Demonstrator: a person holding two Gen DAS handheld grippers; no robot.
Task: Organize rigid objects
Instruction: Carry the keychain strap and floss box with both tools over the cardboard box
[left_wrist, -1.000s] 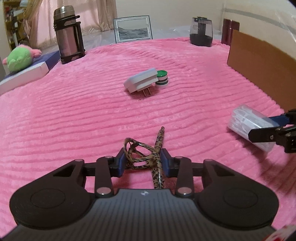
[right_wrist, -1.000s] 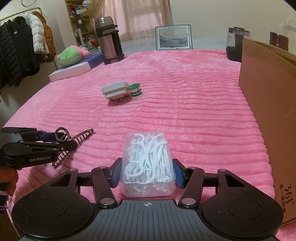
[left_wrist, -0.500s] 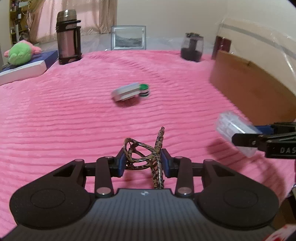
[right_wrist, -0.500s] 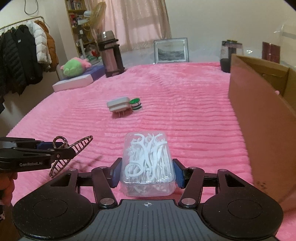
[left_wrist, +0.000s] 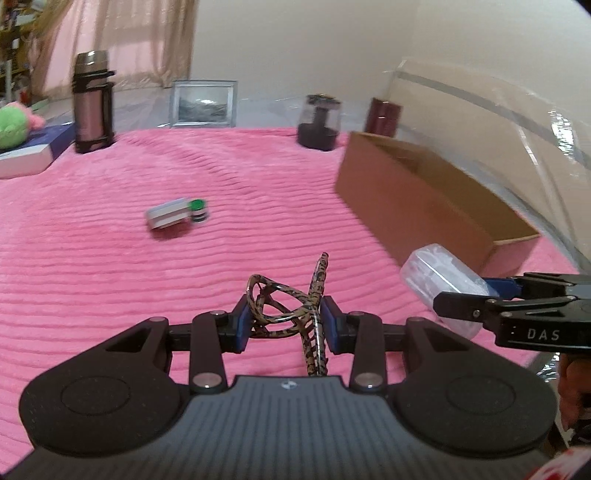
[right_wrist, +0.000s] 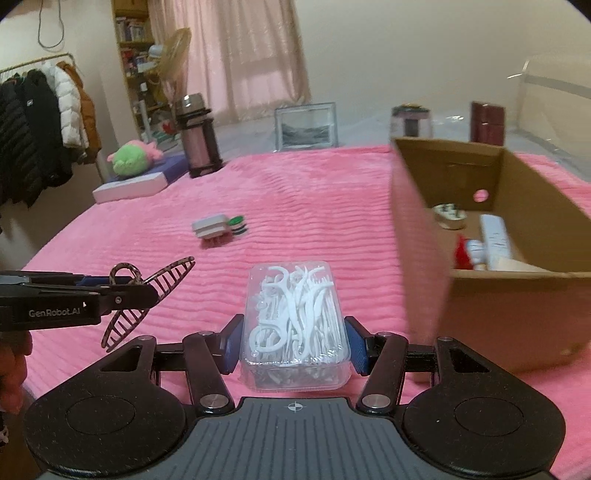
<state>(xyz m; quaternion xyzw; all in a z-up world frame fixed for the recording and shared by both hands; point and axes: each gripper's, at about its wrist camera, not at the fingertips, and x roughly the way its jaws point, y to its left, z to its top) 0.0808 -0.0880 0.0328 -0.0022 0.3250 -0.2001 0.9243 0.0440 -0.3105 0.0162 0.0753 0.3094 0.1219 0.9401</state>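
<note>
left gripper (left_wrist: 286, 325): clenched on hair claw (left_wrist: 291, 310), carried for boxing
right gripper (right_wrist: 293, 345): grasping floss-pick case (right_wrist: 293, 325), cardboard box (right_wrist: 421, 258) right of frame

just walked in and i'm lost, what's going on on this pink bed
A person is tidying small items with two handheld grippers. The left gripper is shut on a leopard-print hair claw; the right gripper grips a clear box of floss picks. Both are held above the blanket beside the cardboard box. A plug adapter lies on the blanket.
</note>
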